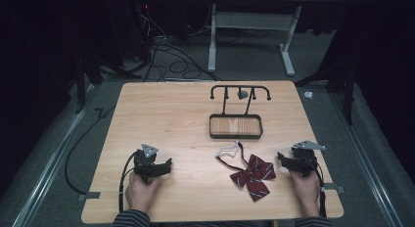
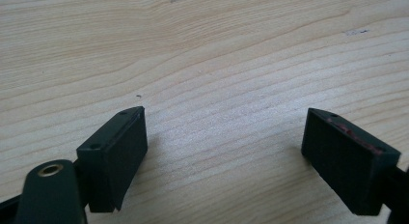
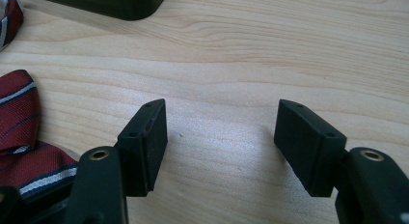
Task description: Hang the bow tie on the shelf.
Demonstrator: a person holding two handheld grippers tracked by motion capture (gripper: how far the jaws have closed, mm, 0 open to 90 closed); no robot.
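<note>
Both black two-jaw grippers rest low over the near part of the light wooden table (image 1: 161,109), one in each of my hands. My left gripper (image 1: 168,164) sits near the front-left, jaws spread wide; in the left gripper view (image 2: 224,137) I see bare wood grain between them and nothing held. My right gripper (image 1: 280,156) is near the front-right edge, its jaws also standing wide apart; the right gripper view (image 3: 221,132) shows plain tabletop in the gap, with nothing gripped.

Between the two grippers, closer to my right one, lies the dark red striped fabric bow tie (image 1: 253,175), flat on the wood, with its white and dark neck strap (image 1: 230,152) looped out toward the far side. In the right gripper view the bow tie (image 3: 19,132) lies just beside the jaw on the picture's left, apart from the pads.

Farther out, past the strap, stands the black metal rack with a shallow wood-floored tray base (image 1: 236,135) and a row of hooks (image 1: 240,89) rising above its far side.
</note>
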